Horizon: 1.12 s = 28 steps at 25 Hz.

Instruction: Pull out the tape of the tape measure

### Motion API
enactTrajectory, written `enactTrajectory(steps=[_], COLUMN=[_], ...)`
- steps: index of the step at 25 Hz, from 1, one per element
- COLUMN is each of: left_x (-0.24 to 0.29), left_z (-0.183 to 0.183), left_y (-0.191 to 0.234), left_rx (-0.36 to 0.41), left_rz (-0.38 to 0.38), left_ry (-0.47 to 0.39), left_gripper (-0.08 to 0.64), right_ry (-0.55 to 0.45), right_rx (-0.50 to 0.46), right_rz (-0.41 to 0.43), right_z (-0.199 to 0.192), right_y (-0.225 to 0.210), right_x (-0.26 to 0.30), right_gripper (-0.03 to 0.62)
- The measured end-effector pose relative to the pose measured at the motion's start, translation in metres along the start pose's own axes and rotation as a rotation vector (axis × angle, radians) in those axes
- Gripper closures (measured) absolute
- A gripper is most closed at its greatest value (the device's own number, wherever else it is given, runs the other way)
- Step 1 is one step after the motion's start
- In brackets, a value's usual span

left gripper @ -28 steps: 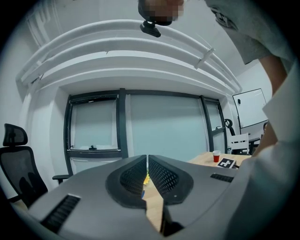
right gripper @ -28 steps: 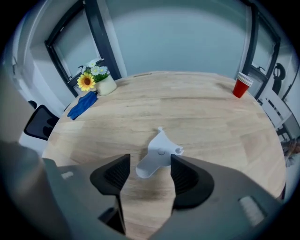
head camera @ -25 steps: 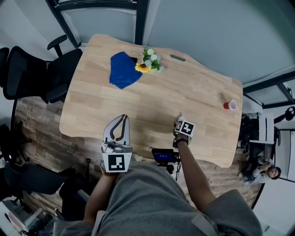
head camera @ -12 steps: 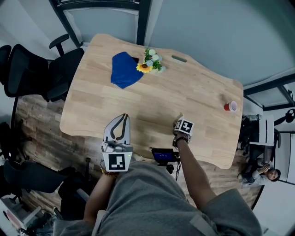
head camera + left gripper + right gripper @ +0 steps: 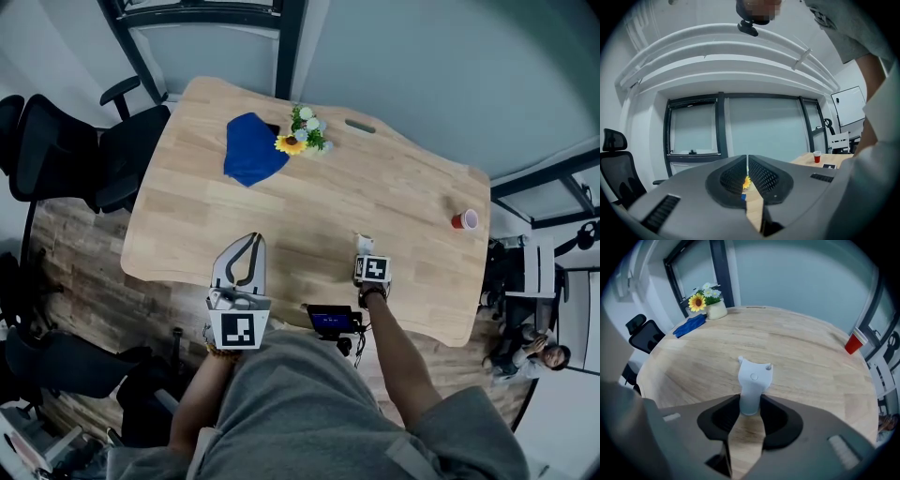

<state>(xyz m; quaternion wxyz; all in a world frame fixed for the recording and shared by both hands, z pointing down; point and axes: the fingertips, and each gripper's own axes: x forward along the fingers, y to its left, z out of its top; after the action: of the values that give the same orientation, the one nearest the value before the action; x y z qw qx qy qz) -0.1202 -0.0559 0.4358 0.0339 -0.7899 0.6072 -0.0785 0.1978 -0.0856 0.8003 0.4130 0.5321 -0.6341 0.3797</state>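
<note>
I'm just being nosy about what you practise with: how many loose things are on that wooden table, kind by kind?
blue cloth: 1
pot of flowers: 1
red cup: 1
tape measure: 1
Total: 4

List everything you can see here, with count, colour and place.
table: one, light wood, centre
cloth: one, blue, table's far left
flowers: one bunch, yellow and white, beside the cloth
cup: one, red, table's right edge
tape measure: one, white, on the table, between the right gripper's jaws
chairs: several, black, left of the table
screen: one, black, at the near edge
bystander: one, colour unclear, floor at lower right
left gripper: one, grey, shut and empty, over the near edge
right gripper: one, grey, jaws just closing onto the tape measure
</note>
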Motion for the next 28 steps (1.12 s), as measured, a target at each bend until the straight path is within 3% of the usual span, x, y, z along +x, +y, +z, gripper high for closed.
enactTrajectory(steps=[3,8,16,20,28], left_x=[0.000,0.001,0.008,0.012,0.017], left_z=[0.000,0.001,0.005,0.008,0.008], left_y=[-0.001,0.000,-0.008,-0.014,-0.017], left_rx=[-0.035,-0.015,-0.057,-0.020,-0.034], left_rz=[0.004,-0.005,-0.037,-0.067,-0.098], left_ry=[-0.003,-0.011,-0.036,-0.040,-0.056], left_gripper=[0.540,0.540,0.540,0.540,0.540], right_ry=[-0.037,-0.100,-0.201,-0.267,-0.452], right_rx=[-0.091,-0.277,-0.449,-0.464,-0.451], right_rz=[-0.002,0.008,0.018,0.023,0.092], right_z=[0.003,0.004,0.029,0.051,0.095], right_y=[0.002,0.012,0.024,0.026,0.055], right_x=[0.000,-0.004,-0.038,-0.061,-0.135], right_gripper=[0.449,0.454,0.457,0.457,0.457])
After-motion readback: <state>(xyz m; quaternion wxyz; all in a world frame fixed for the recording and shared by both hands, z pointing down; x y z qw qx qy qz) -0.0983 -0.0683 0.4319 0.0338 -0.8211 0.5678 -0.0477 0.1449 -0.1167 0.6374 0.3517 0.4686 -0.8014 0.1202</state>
